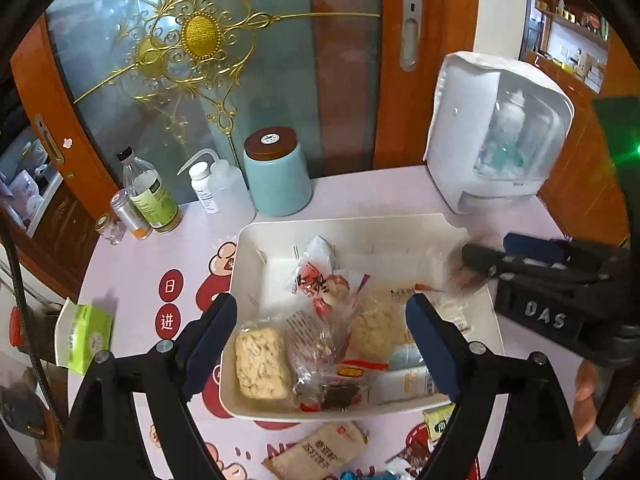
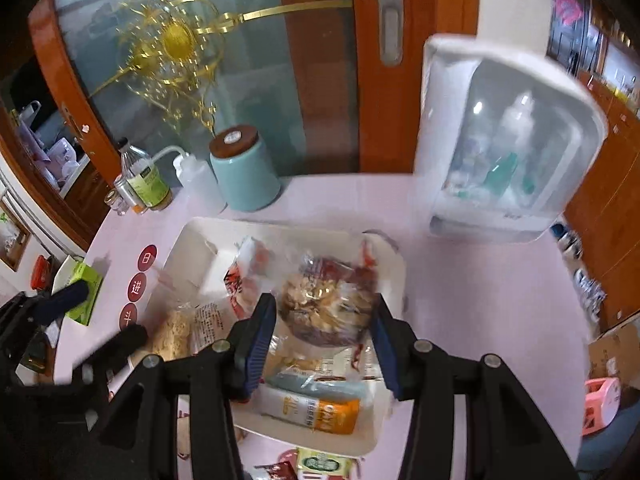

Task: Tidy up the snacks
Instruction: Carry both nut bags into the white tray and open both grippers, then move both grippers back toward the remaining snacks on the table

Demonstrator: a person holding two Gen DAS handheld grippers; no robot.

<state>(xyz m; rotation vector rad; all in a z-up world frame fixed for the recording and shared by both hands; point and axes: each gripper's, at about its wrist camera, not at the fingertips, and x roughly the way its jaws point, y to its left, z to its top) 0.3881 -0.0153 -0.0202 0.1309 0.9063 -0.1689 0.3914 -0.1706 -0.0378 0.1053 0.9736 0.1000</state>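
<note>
A white bin (image 1: 352,228) on the pink table holds several snack packets, among them a pale noodle block (image 1: 262,362) and a red-printed bag (image 1: 316,276). My left gripper (image 1: 322,344) is open and empty above the bin's near side. My right gripper (image 2: 326,344) holds a clear bag of brown and tan snacks (image 2: 326,300) between its fingers over the bin (image 2: 192,236); it also shows in the left wrist view (image 1: 476,270), blurred, at the bin's right edge. A tan packet (image 1: 320,452) and a green packet (image 2: 324,462) lie on the table in front of the bin.
Behind the bin stand a teal canister (image 1: 276,172), a squeeze bottle (image 1: 224,188), a glass bottle (image 1: 150,192) and small jars. A white cabinet box (image 1: 496,132) stands back right. A green tissue pack (image 1: 84,336) lies at the left.
</note>
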